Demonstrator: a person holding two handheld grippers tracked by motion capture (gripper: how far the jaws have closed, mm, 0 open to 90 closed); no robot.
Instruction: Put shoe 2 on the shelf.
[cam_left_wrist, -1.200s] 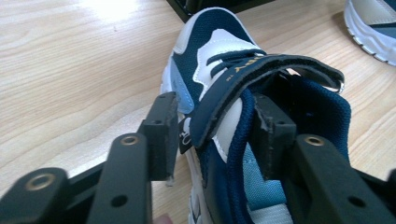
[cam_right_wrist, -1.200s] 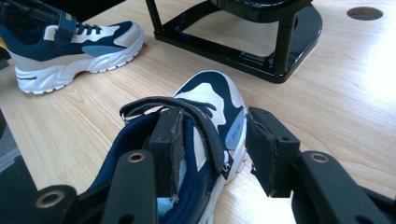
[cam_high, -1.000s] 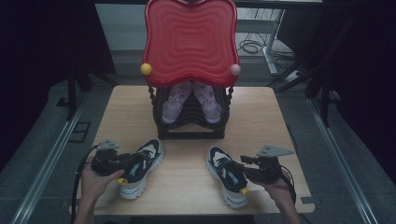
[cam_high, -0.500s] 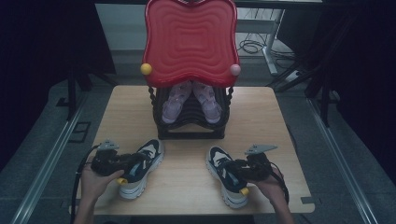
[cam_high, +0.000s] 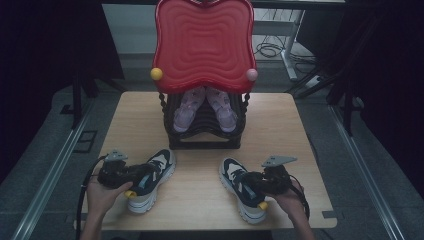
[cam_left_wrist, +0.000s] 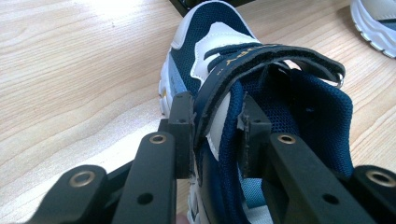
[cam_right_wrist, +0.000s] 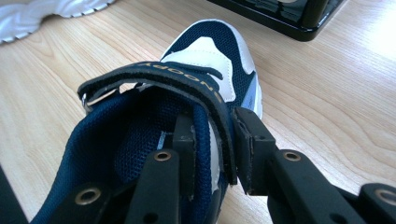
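Right hand-held gripper (cam_high: 255, 182) has slid in from the surface's right edge onto the right sneaker (cam_high: 242, 188), jaws pinching its strap (cam_right_wrist: 187, 79), lettered "SNOOPY". Left hand-held gripper (cam_high: 131, 175) pinches the left sneaker (cam_high: 148, 178) strap (cam_left_wrist: 261, 58) near the front edge. Black rack (cam_high: 204, 135) with lilac shoes (cam_high: 205, 107) and a red panel (cam_high: 204, 42) stands mid-surface (cam_high: 280, 125).

Two navy-and-white shoes (cam_high: 150, 177) (cam_high: 243, 188) near the table's (cam_high: 200, 205) front edge. Two lilac shoes (cam_high: 185, 111) (cam_high: 223, 109) on one black rack (cam_high: 204, 134) near its back edge.
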